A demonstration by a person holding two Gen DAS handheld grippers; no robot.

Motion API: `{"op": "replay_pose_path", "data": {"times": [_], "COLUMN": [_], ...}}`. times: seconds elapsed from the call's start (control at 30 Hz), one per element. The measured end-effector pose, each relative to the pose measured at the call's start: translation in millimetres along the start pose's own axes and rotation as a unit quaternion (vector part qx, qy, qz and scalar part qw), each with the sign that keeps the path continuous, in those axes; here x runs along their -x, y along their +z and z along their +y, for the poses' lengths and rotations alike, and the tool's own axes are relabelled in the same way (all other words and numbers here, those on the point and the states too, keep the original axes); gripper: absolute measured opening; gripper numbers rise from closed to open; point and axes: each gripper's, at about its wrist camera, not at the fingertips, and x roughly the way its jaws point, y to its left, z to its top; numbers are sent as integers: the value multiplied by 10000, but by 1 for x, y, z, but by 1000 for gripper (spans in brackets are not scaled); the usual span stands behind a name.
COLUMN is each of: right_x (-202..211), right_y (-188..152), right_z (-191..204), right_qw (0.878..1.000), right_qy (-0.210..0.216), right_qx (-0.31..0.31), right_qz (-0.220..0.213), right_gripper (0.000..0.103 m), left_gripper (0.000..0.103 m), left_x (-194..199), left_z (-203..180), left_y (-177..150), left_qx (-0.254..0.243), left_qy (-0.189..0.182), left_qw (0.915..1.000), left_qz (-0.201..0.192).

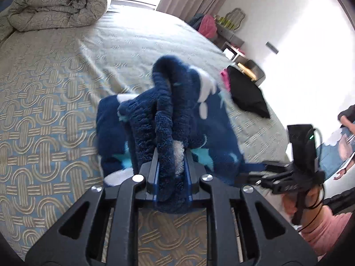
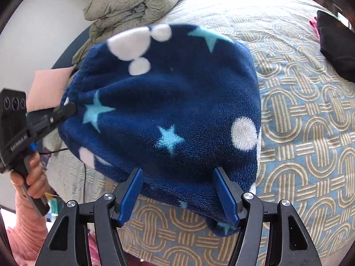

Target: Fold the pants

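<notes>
1. the left gripper [image 1: 170, 166] is closed tight on a thick bunched roll of the pants [image 2: 168, 110], a navy fleece with white dots and pale blue stars; the fabric fills the narrow gap between its jaws and rises just ahead of them.
2. the right gripper [image 2: 179, 190] stands wide open. the pants' lower edge hangs between and just ahead of its jaws, and one blue finger [image 2: 226, 196] seems to touch the cloth, but nothing is pinched.
3. the pants are held up off the bed [image 2: 299, 122], already doubled into a compact bundle, with the bedspread showing beneath both sets of jaws.
4. as a judgement, this is a late fold: one side is carried while the free side waits to be taken. the next move likely calls for the right jaws to close on the hanging edge, then both to lower the bundle flat ahead of them with edges matched.
5. fleece is thick and springy, so a shallow pinch may slip.
6. hard to make out: how many layers the left jaws hold, and where waistband and leg hems lie inside the bundle. the pants are motion-blurred in the left wrist view.
7. a rolled duvet [image 1: 57, 4] sits well beyond the jaws, a black cloth [image 1: 246, 93] off to the right.
</notes>
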Motion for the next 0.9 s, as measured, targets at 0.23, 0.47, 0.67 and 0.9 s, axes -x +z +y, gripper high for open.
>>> {"op": "replay_pose_path", "data": {"times": [0.23,0.47,0.67,0.9], "right_x": [19,10,-38,-18], "right_y": [20,56,45,32], "right_z": [-2,4,3,18], "right_qw": [9993,9989,9995,9990], "right_qy": [-30,5,-291,-355], "right_qx": [-105,-111,-74,222], "right_qz": [-355,-446,60,-126], "right_gripper": [67,67,67,67], "left_gripper": [25,34,62,62], "left_x": [-31,-25,-16,1], "left_z": [16,10,22,7], "left_y": [-32,-27,-26,4], "left_qx": [210,62,311,235], "left_qy": [495,577,663,617], "left_qw": [9979,9975,9968,9976], "left_qz": [361,412,312,-198]}}
